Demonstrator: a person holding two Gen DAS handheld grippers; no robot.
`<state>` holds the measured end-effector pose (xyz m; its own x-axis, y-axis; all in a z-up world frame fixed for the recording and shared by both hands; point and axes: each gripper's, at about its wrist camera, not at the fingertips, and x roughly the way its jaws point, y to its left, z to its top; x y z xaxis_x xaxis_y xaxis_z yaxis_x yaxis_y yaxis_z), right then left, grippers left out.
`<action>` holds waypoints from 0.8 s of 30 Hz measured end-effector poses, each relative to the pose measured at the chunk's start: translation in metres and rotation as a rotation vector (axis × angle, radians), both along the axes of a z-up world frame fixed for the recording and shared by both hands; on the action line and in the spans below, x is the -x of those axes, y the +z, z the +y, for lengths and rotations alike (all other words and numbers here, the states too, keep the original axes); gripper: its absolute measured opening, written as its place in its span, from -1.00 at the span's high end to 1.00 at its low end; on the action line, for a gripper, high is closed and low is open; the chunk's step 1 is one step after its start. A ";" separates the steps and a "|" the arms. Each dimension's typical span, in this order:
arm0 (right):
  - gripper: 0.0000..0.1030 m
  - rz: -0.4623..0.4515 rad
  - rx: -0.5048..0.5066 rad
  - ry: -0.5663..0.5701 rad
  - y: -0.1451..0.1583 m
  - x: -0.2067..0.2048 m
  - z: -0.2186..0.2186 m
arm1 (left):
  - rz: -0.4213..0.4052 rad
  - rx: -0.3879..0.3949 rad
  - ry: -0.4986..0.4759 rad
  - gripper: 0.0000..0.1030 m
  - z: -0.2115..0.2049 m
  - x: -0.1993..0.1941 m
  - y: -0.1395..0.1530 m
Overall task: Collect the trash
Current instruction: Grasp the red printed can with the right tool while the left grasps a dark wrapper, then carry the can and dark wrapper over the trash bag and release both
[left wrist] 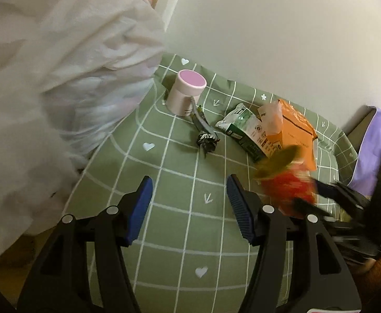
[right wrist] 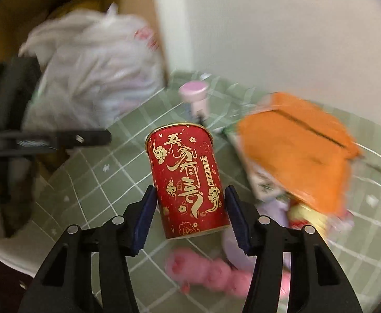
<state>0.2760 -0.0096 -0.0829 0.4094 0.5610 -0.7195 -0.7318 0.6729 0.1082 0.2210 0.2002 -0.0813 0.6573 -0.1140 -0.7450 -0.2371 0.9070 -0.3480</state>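
red and gold, that's what filled the right wrist view: a red can (right wrist: 187,180) with gold lettering sat upright between the fingers of the right gripper (right wrist: 189,215). the left blue pad was right up against the can's side and the right pad looked like it was at the can's edge too, so i read it as clamped on the can, though the contact on the right side was hard to make out for sure. the can seemed lifted off the green checked bedsheet (right wrist: 107,182) rather than standing on it.

the left gripper (left wrist: 189,208) was released, fingers spread apart with nothing between them, just bare sheet with white hearts and arrows underneath.

rest of the trash was further back near the wall: a pink-lidded tub (left wrist: 186,92) standing upright, a crumpled dark wrapper (left wrist: 206,140) just in front of it, then a green and white carton (left wrist: 245,130) lying on its side and touching an orange packet (left wrist: 294,127).

a big white plastic bag (left wrist: 60,78) hung at the left of the left wrist view, off the edge of the bed. in the right wrist view some pink fuzzy thing (right wrist: 211,274) lay on the sheet below the can, too blurry to say what.
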 end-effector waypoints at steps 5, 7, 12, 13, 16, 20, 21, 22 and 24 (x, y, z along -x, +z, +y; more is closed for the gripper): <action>0.01 -0.066 -0.010 -0.206 0.027 0.013 -0.064 | -0.028 -0.003 -0.062 -0.09 -0.006 -0.040 -0.011; 0.01 -0.056 -0.006 -0.274 0.027 0.013 -0.087 | -0.024 -0.024 -0.094 -0.08 -0.009 -0.062 -0.017; 0.00 -0.027 0.004 -0.404 0.024 0.022 -0.140 | 0.045 -0.057 -0.147 0.01 -0.015 -0.108 -0.037; 0.00 -0.023 0.004 -0.418 0.023 0.024 -0.144 | 0.068 -0.076 -0.149 0.11 -0.017 -0.116 -0.042; 0.00 -0.006 -0.001 -0.454 0.018 0.028 -0.159 | 0.110 -0.095 -0.170 0.41 -0.022 -0.129 -0.053; 0.00 -0.004 -0.006 -0.465 0.016 0.032 -0.166 | 0.107 -0.080 -0.180 0.69 -0.025 -0.130 -0.053; 0.00 -0.007 -0.008 -0.466 0.017 0.033 -0.166 | 0.103 -0.084 -0.177 0.71 -0.027 -0.128 -0.049; 0.00 -0.011 -0.012 -0.468 0.018 0.034 -0.165 | 0.094 -0.088 -0.174 0.72 -0.029 -0.123 -0.045; 0.00 -0.022 -0.022 -0.473 0.020 0.034 -0.163 | 0.058 -0.084 -0.170 0.73 -0.032 -0.113 -0.028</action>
<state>0.2424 -0.1722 -0.0631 0.6387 0.3242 -0.6978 -0.3476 0.9307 0.1143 0.3337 0.1681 -0.1097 0.5897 -0.1561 -0.7924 -0.0952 0.9609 -0.2602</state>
